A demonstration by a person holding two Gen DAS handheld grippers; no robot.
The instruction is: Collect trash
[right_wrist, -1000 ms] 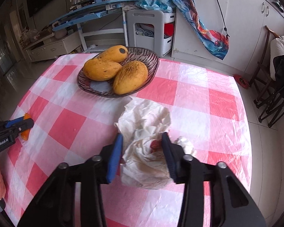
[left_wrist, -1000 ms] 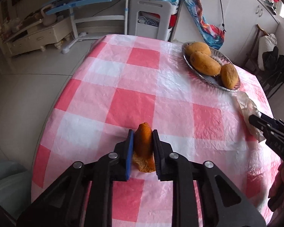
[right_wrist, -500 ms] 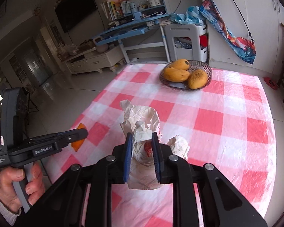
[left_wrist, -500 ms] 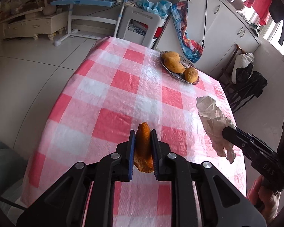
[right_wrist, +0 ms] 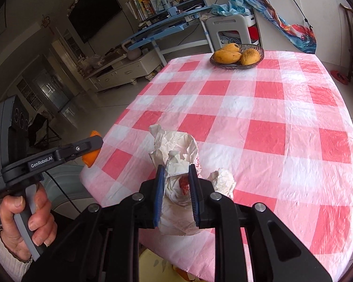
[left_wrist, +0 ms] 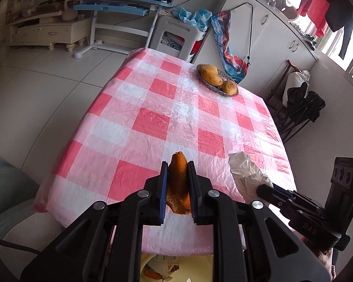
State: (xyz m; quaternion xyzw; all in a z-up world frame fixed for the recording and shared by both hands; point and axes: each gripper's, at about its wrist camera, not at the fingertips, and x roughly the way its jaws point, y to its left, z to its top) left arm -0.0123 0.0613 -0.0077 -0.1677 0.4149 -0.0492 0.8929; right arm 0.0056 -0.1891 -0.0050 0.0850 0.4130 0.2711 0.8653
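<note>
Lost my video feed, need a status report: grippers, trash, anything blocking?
Left gripper shut on orange peel. Right gripper clamped on crumpled paper wad. Both over near table edge. Yellow bag below; path clear.

At the left of the right wrist view, the left gripper [right_wrist: 94,149] bore "GenRobot.AI" in white along its black arm, and small white print reading "Data Acquisition System" lower on its body. At the lower right of the left wrist view, the right gripper [left_wrist: 262,189] showed "DAS" on its black body.
</note>
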